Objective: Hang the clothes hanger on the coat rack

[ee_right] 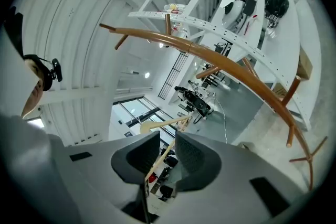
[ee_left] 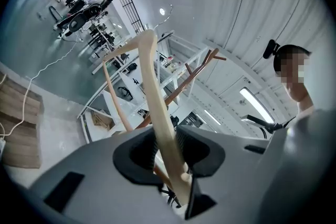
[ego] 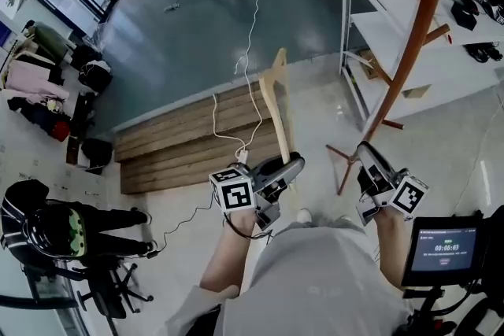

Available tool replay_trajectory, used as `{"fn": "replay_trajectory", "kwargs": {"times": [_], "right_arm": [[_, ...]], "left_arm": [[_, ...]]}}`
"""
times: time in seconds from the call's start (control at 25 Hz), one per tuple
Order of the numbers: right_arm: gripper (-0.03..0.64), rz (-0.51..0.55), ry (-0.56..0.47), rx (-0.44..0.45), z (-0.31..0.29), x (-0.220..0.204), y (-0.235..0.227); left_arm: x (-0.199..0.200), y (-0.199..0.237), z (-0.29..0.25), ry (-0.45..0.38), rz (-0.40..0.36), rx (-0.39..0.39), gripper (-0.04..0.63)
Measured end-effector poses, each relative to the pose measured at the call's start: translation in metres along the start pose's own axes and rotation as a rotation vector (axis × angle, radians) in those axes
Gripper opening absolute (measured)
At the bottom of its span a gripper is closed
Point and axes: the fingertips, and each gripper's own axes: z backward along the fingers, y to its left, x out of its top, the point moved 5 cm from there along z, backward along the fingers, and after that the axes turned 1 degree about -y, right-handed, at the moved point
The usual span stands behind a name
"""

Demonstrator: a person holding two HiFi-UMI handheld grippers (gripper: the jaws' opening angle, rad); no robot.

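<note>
Hanger [ee_left: 154, 86] is pale wood, pinched near one arm's end between the pads of the left hand-held gripper [ee_left: 165, 139] and sticking up and away from it, so not on the rack yet. Right hand-held gripper [ee_right: 167, 152] has its jaws a little apart with nothing in the gap, held out beside the left one. Only markings close in are the black-and-white square markers on each gripper's cube, plus a small screen [ego: 445, 248] at lower right with a timer-style readout I can't read for sure. Just past the right gripper are the splayed feet of the brown coat rack [ego: 416, 35]; the hanger is off to its left, not touching. Behind that there's a white shelf unit [ego: 378, 24], and further left some wooden planks [ego: 181, 142] on the floor with a white cable [ego: 251, 27] trailing across.
</note>
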Motion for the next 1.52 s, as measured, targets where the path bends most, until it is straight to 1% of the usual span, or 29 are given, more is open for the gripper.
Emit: {"fn": "replay_trajectory", "kwargs": {"times": [0.2,0.28,0.48,0.6,0.72,0.8,0.88,0.96,1.04,1.12,1.32,1.44,1.52], "right_arm": [[0.097,0.017,-0.006,-0.016,0.003,0.022,-0.007],[0.097,0.024,-0.026,0.002,0.002,0.032,-0.009],[0.097,0.015,-0.063,-0.031,0.01,0.054,-0.026],[0.097,0.024,-0.082,-0.008,0.012,0.072,-0.027],[0.097,0.027,-0.101,-0.014,0.006,0.076,-0.027],[0.097,0.034,-0.111,0.007,0.003,0.083,-0.025],[0.097,0.04,-0.117,0.027,0.003,0.095,-0.025],[0.097,0.039,-0.121,0.01,0.003,0.104,-0.023],[0.097,0.031,-0.125,-0.019,0.002,0.111,-0.021],[0.097,0.03,-0.129,-0.025,0.002,0.122,-0.017],[0.097,0.042,-0.147,-0.023,0.002,0.139,-0.01],[0.097,0.049,-0.155,-0.013,-0.001,0.141,-0.005],[0.097,0.065,-0.156,0.012,-0.003,0.143,0.0]], "left_arm": [[0.023,0.002,-0.027,0.025,-0.033,0.006,0.104],[0.038,-0.001,-0.038,0.028,-0.069,-0.001,0.104],[0.07,-0.018,-0.076,0.055,-0.178,-0.024,0.104],[0.087,-0.036,-0.102,0.075,-0.24,-0.035,0.104],[0.103,-0.044,-0.11,0.069,-0.28,-0.05,0.104],[0.112,-0.052,-0.12,0.067,-0.317,-0.065,0.104],[0.118,-0.062,-0.134,0.065,-0.331,-0.081,0.104],[0.124,-0.071,-0.143,0.067,-0.335,-0.091,0.104],[0.131,-0.078,-0.149,0.077,-0.351,-0.083,0.104],[0.138,-0.086,-0.158,0.086,-0.382,-0.057,0.104],[0.149,-0.107,-0.175,0.08,-0.474,0.007,0.104],[0.15,-0.114,-0.177,0.081,-0.505,0.024,0.104],[0.152,-0.116,-0.179,0.078,-0.523,0.035,0.104]]}}
